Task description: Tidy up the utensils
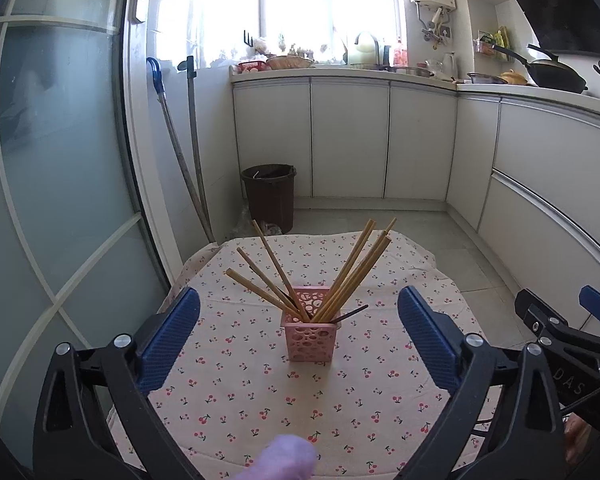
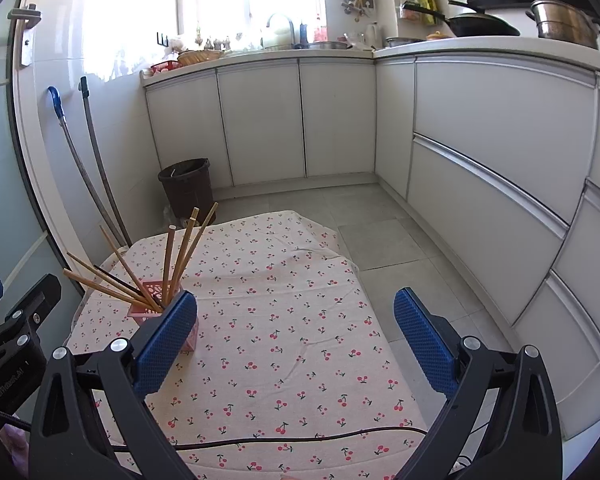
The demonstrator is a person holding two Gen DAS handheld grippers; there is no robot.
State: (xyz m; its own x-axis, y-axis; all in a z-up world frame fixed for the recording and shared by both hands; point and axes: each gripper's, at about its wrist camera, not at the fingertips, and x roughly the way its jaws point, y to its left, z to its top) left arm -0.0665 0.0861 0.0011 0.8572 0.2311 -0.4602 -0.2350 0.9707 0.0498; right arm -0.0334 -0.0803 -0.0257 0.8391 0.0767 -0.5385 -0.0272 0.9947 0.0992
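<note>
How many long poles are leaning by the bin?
2: the blue-handled pole and the black-topped pole to its right, both left of the bin.

Daylit kitchen, window blown out, strong fisheye bend.

Sun pours through the window (image 1: 300, 0) at the back and burns it to pure white, with glare spreading over the wall (image 2: 112, 32) beside it. The cabinets (image 2: 500, 140) curve near the frame edges, corners fall black, and a purple blur (image 1: 284, 458) sits out of focus.
</note>
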